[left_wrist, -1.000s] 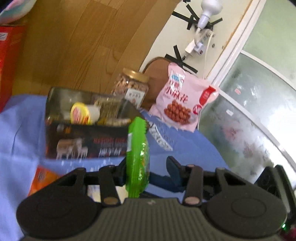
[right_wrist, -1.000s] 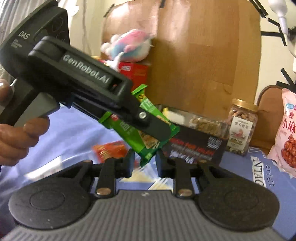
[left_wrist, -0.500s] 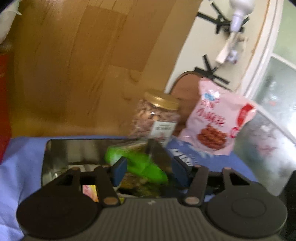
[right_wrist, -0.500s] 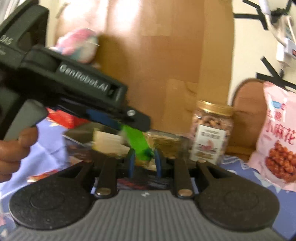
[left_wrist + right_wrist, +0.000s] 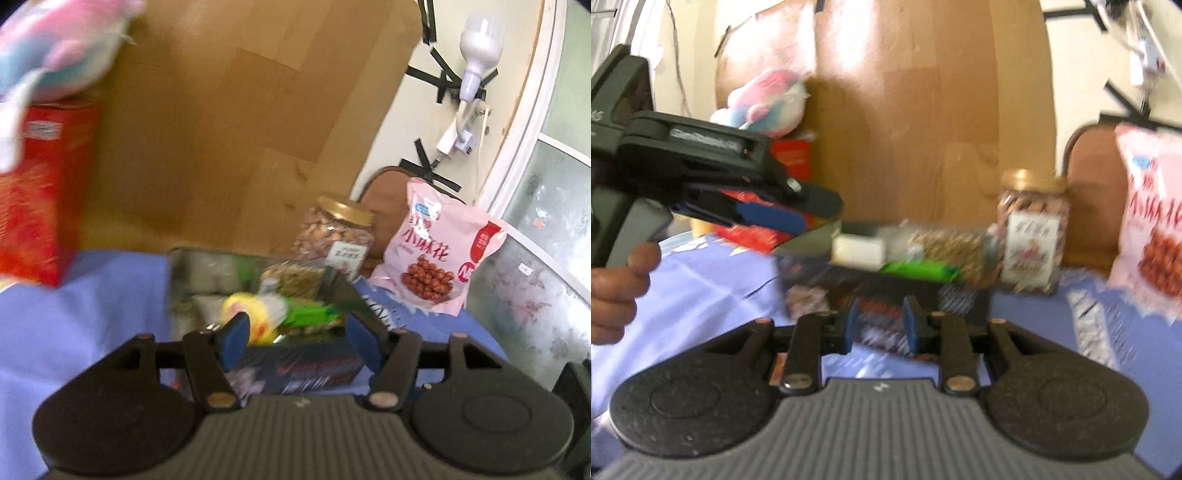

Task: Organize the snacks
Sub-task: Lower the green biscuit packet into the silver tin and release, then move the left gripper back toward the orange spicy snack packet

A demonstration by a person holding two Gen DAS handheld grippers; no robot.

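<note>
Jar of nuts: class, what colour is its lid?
Gold; the jar's lid shows best in the left wrist view.

wall: cream (image 5: pixel 399 122) | panel: wooden board (image 5: pixel 229 129) | window: frosted glass (image 5: pixel 554 195) | light: daylight

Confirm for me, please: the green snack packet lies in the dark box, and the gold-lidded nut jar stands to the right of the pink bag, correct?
Not quite: in the left wrist view the nut jar stands left of the pink bag. The green snack packet does lie in the dark box.
</note>
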